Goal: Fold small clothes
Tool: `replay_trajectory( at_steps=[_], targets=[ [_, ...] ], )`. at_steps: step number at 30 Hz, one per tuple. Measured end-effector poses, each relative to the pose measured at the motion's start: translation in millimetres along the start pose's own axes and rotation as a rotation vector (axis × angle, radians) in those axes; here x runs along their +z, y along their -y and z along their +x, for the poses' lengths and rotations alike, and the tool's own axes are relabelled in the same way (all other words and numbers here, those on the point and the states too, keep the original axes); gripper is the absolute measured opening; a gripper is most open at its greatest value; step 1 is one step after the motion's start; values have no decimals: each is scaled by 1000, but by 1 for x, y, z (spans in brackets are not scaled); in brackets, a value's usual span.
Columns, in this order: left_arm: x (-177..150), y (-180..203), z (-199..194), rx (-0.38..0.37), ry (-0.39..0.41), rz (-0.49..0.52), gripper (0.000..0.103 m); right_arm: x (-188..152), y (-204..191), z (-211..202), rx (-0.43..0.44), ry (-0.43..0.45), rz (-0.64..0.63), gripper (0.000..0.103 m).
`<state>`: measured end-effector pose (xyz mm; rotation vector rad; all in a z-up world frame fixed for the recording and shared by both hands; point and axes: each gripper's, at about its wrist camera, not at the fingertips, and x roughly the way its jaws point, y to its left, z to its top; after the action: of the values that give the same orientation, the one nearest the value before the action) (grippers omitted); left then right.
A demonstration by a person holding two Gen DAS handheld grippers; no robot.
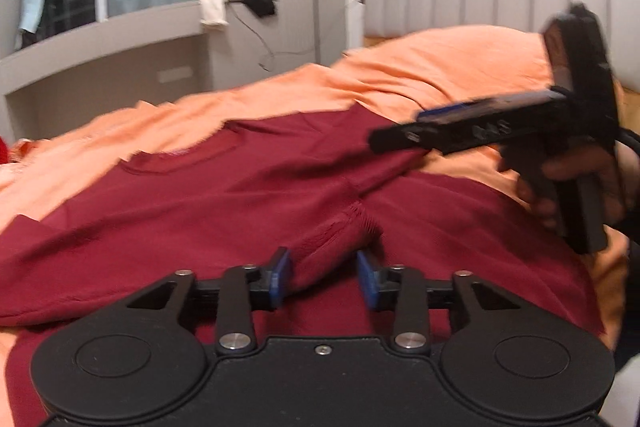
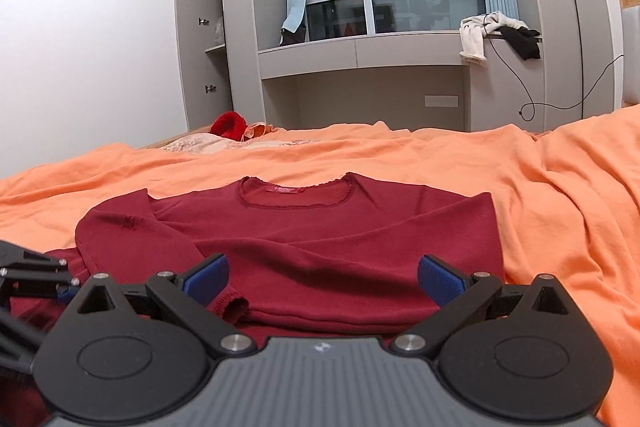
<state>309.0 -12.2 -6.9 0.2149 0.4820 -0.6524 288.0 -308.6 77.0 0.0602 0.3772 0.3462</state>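
Fingers (image 1: 280, 277) of the left gripper (image 1: 326, 277): standing apart, straddling the sleeve cuff (image 1: 352, 223) of the dark red top (image 1: 200, 203), not pinching it. Fingers (image 2: 438, 279) of the right gripper (image 2: 322, 279): standing wide apart, hovering just above the top's near hem. Top: lying flat on the orange bedsheet (image 2: 560, 195), both sleeves crossing over its body, neckline (image 2: 296, 191) pointing away. Beyond the top: a bright red item (image 2: 228, 125) sitting at the bed's far edge; pale and black clothes (image 2: 496, 35) hanging off the window ledge.

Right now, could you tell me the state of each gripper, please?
Left gripper: open, sleeve cuff of the red top between its fingers, not clamped.
Right gripper: open wide, holding nothing.
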Motion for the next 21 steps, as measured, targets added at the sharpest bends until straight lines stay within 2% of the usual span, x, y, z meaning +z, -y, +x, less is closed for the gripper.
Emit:
replay_trajectory(
  at_steps=[2,4,5,6,7,9,12,15,17,19,21],
  targets=[
    [0,-5,-6,-38,7,-13,49,1,-3,6,2,-19,-10,103],
    [4,-17,-16,-57,35,-64,63,0,-6,12,4,-41,-29,103],
    [6,-24,-21,-52,58,-92,68,-2,-9,15,8,-52,-39,103],
    [8,-34,-27,-32,86,-125,78,-3,-10,16,15,-58,-45,103],
    [10,-45,-33,-2,113,-161,86,-5,-12,18,27,-62,-49,103],
    [11,-69,-45,85,167,-239,94,-6,-14,19,61,-67,-51,103],
    [8,-107,-59,256,221,-354,102,-6,-19,19,102,-68,-54,99],
    [0,-147,-67,473,199,-500,102,-6,-24,22,130,-85,-45,95],
    [-11,-173,-69,569,178,-632,102,-6,-25,23,145,-97,-36,86],
    [-27,-200,-71,607,162,-813,95,-7,-27,25,164,-110,-27,78],
    [-42,-220,-71,584,159,-981,86,-8,-28,26,175,-119,-22,67]
  ],
)
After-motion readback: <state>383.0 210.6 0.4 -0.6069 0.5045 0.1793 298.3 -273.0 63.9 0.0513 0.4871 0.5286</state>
